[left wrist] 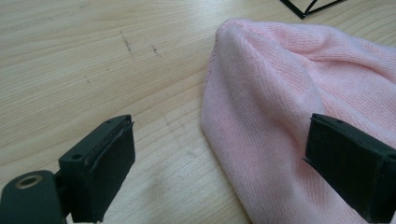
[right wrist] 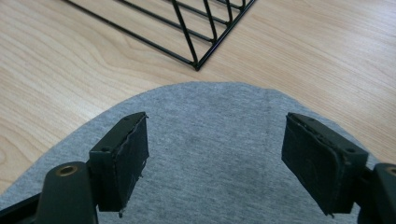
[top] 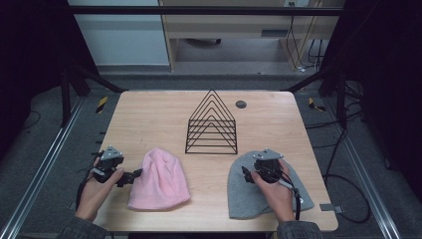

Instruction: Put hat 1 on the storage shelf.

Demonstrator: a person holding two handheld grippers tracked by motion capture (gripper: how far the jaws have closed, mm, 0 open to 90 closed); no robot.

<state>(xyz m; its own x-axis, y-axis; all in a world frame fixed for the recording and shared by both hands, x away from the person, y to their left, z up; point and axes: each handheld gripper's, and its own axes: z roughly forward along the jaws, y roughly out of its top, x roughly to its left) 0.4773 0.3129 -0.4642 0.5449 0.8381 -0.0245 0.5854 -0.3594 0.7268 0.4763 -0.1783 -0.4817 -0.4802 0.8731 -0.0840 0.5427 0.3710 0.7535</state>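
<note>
Pink knitted wool is seen in the soft beanie (top: 160, 180) that is laid flat on the light wooden table (top: 149, 119), near the front edge and left of centre. Just beside its left edge the left gripper (top: 133, 175) is held low in the person's left hand (top: 97, 186), pointed toward the hat. In the left gripper view its jaws are spread wide, with bare wood and the hat's left edge (left wrist: 280, 107) seen between them; nothing is pinched, and the right-hand pad (left wrist: 350, 163) is seen in front of the knit, though contact cannot be told.

A grey jersey beanie (top: 244, 191) is laid flat to the right, well apart from the pink one. Above its upper part the right gripper (top: 245, 172) is held in the right hand (top: 276, 191). In the right gripper view its jaws are also set wide, with the grey cloth (right wrist: 215, 154) seen between them and the rounded crown lying just beyond the pads; no fabric is gripped.

A black wire rack of nested triangular frames (top: 212, 124) is stood upright behind and between the two hats, its corner (right wrist: 198, 65) lying near the grey crown.
</note>
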